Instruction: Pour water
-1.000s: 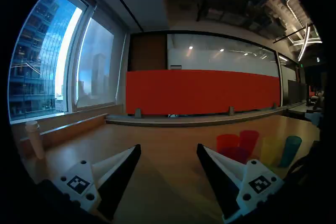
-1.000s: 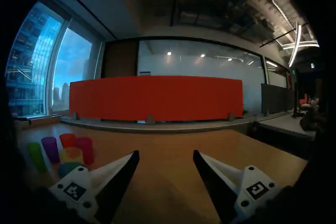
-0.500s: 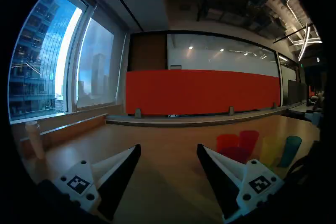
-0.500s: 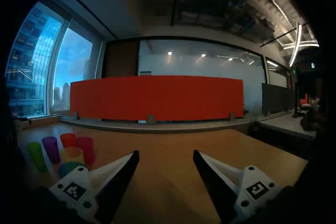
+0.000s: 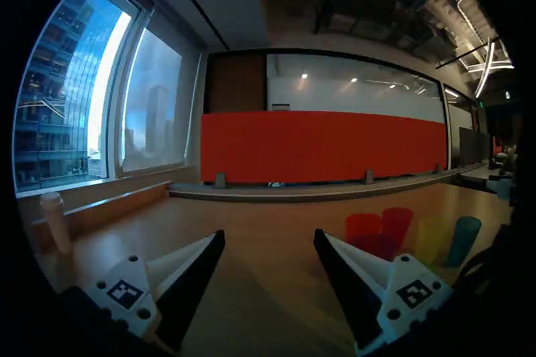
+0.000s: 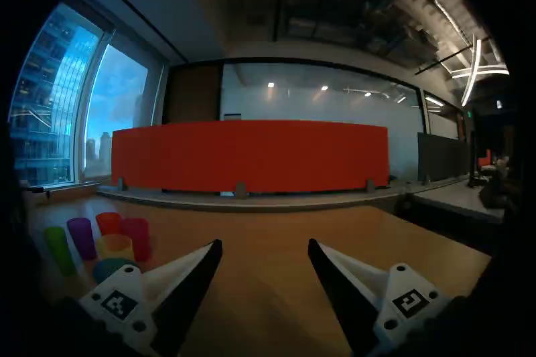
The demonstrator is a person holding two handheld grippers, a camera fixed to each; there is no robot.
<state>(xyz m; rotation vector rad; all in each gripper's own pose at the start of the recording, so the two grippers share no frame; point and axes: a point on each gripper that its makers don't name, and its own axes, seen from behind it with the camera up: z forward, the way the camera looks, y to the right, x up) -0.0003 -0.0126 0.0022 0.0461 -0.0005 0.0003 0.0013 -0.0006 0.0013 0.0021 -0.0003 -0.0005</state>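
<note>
In the left gripper view my left gripper (image 5: 269,240) is open over the wooden table (image 5: 268,223), nothing between its fingers. A cluster of coloured cups stands to its right: an orange cup (image 5: 362,226), a red cup (image 5: 398,222), a yellow cup (image 5: 432,240) and a teal cup (image 5: 465,236). A capped bottle (image 5: 55,220) stands far left by the window ledge. In the right gripper view my right gripper (image 6: 264,246) is open and empty; the same cups sit left of it: a green cup (image 6: 58,248), a purple cup (image 6: 82,236), a yellow cup (image 6: 115,247).
A long red divider panel (image 5: 321,146) runs along the table's far edge (image 6: 248,156). Large windows (image 5: 67,109) line the left side. Another desk (image 6: 462,199) stands to the right of the table.
</note>
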